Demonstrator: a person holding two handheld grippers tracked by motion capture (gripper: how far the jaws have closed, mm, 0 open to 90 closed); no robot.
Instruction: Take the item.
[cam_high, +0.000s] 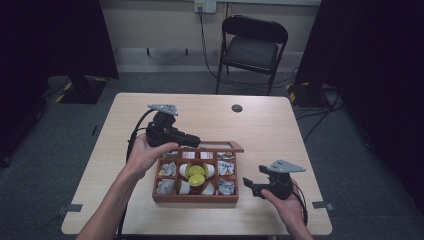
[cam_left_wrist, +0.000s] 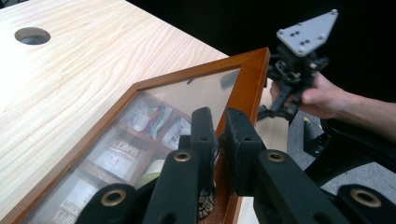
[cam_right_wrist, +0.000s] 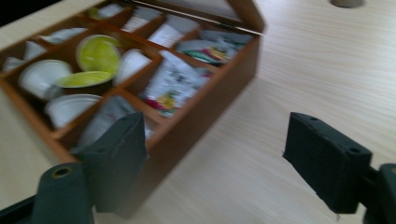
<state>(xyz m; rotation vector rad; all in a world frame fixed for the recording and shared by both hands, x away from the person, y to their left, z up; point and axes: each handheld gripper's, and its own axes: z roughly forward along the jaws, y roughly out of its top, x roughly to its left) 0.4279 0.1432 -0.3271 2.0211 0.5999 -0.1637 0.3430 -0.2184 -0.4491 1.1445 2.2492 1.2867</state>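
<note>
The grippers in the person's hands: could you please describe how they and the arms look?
Both the left gripper and the right gripper are black, with blocky fingers and a grey three-cornered plate on top. A black cable trails from the left one. The forearms are bare, without sleeves.

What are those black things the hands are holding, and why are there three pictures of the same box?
Those are tongs: hand-held grabbers with two black jaws. A person holds one in each hand. One picture comes from a camera up high, looking down on the table. The other two come from little cameras riding on the tongs, so you look along their jaws.

On the table sits a wooden box with small compartments. Inside are paper packets and little cups with yellow-green lids.

The left tongs are pinched shut on the frame of the box's glass lid, holding it open. The right tongs are open and hold nothing, beside the box.
</note>
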